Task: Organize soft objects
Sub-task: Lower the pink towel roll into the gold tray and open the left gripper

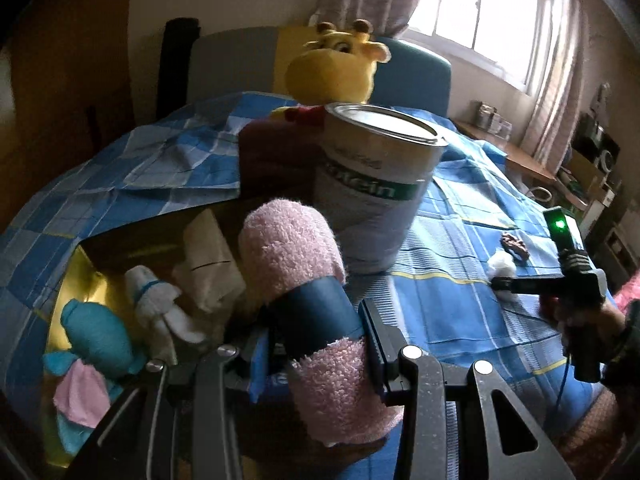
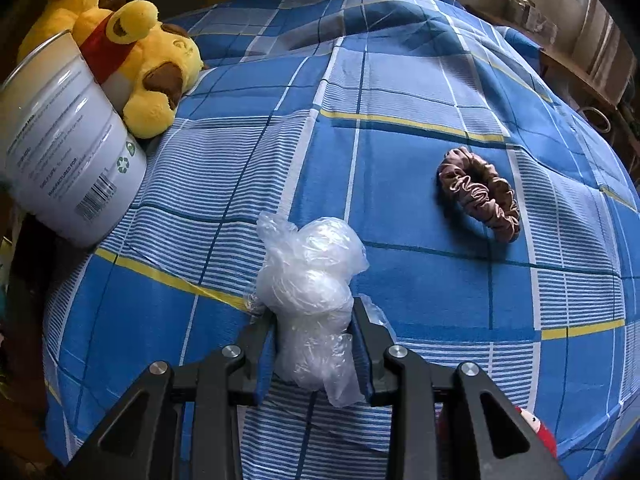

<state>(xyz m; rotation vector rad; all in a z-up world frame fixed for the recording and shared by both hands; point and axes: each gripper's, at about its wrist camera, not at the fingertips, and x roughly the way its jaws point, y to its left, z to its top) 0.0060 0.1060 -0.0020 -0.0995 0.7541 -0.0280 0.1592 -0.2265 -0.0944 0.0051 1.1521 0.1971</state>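
Observation:
My left gripper (image 1: 320, 334) is shut on a rolled pink fluffy towel (image 1: 296, 252) with a dark blue band, held above a gold-lined box (image 1: 80, 276). The box holds a teal bundle (image 1: 98, 340), a white sock bundle (image 1: 158, 300) and a beige roll (image 1: 208, 252). My right gripper (image 2: 314, 332) is shut on a crumpled clear plastic bag (image 2: 308, 276) over the blue checked bedspread (image 2: 400, 80). A brown scrunchie (image 2: 480, 196) lies to its right. In the left wrist view the right gripper (image 1: 500, 284) and the plastic bag (image 1: 502, 266) appear at the right.
A tall white tin (image 1: 376, 184) stands on the bed beside the box, also seen in the right wrist view as the tin (image 2: 68, 152). A yellow plush giraffe (image 1: 336, 68) and a yellow plush bear (image 2: 148, 68) rest behind it. A red toy (image 2: 536, 428) peeks in at the lower right.

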